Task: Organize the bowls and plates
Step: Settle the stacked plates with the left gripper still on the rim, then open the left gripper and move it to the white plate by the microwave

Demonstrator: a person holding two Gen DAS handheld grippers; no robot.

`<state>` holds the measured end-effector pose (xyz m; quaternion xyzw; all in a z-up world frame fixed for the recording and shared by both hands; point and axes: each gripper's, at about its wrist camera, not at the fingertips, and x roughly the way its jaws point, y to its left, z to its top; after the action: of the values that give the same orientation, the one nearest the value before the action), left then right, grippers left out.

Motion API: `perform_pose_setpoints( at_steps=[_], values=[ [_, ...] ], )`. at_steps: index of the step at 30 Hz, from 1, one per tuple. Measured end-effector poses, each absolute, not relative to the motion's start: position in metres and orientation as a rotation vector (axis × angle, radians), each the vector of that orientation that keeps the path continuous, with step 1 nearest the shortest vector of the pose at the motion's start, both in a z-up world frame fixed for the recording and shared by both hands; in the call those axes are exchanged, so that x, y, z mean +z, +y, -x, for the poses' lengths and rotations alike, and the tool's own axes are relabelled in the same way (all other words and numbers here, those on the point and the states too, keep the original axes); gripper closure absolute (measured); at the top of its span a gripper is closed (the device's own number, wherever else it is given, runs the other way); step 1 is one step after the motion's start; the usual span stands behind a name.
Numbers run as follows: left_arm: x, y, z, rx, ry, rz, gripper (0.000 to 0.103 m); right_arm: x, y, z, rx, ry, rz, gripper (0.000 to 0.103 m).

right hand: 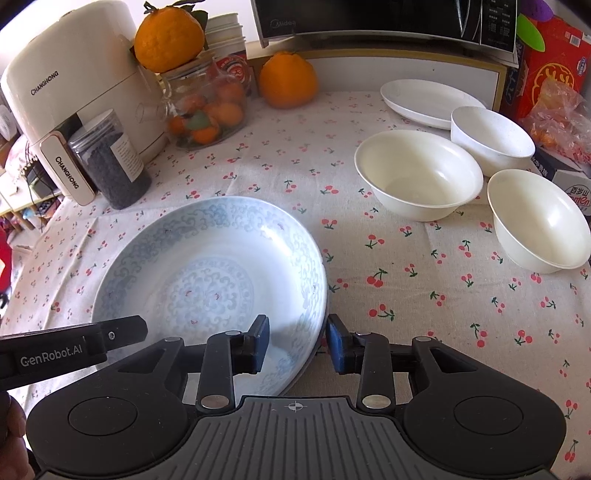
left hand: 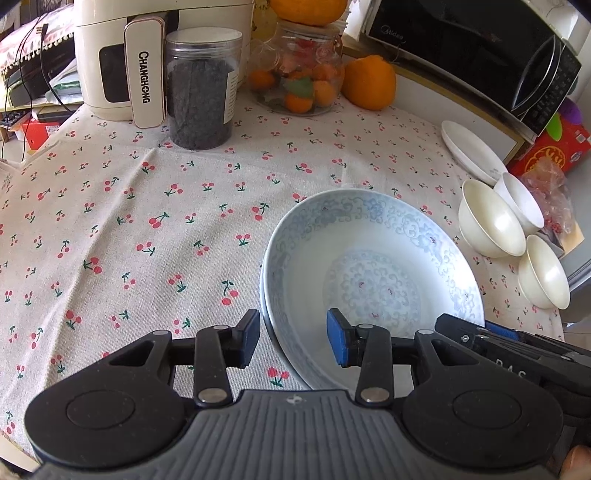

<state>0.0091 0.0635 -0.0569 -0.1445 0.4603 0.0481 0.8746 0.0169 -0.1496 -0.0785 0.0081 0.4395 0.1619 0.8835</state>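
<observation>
both grippers are chunky black plastic – left gripper [left hand: 293,341] and right gripper [right hand: 297,343] have blue rubber pads, silver pivot screws, ribbed grey bases, "genrobot.ai" in white lettering.

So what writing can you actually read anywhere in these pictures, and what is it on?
"CHANGHONG": cream plastic air fryer, on its body and on its handle.
"Midea": black microwave oven, on its door.
"GenRobot.AI": black left claw, on its side, seen from the right camera.
Too small or blurred: red cardboard box, label of the clear jar of dark beads, microwave's control panel, white box at far right.
</observation>
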Motion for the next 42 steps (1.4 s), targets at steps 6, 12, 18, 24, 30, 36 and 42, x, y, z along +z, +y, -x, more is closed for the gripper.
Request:
perform_pose_setpoints(
  at_steps=[6, 12, 18, 24, 30, 36, 42],
  values=[
    [-0.036, 0.074, -0.005, 0.129, 0.889, 0.318, 0.056, -0.052, -0.171, -0.010, 0.342, 0.848, -0.063, 0.069],
    [-0.025, 0.073, -0.005, 0.114, 0.857, 0.343, 0.045, -0.035, -0.187, -0.012, 0.359, 0.827, -0.103, 0.056],
    [-0.017, 0.074, -0.011, 0.072, 0.868, 0.412, 0.025, -0.016, -0.201, -0.012, 0.340, 0.758, -0.077, 0.032],
    [-0.009, 0.076, -0.023, 0.087, 0.868, 0.446, 0.011, -0.003, -0.224, -0.021, 0.315, 0.734, -0.120, 0.014],
    [0.001, 0.066, -0.035, 0.069, 0.864, 0.451, 0.002, 0.006, -0.243, -0.029, 0.296, 0.712, -0.121, 0.004],
    [0.018, 0.053, -0.056, 0.023, 0.850, 0.412, 0.001, 0.022, -0.282, -0.052, 0.245, 0.678, -0.212, 0.003],
    [0.029, 0.038, -0.100, -0.005, 0.831, 0.397, 0.002, 0.008, -0.341, -0.094, 0.185, 0.756, -0.543, 0.002]
  ],
)
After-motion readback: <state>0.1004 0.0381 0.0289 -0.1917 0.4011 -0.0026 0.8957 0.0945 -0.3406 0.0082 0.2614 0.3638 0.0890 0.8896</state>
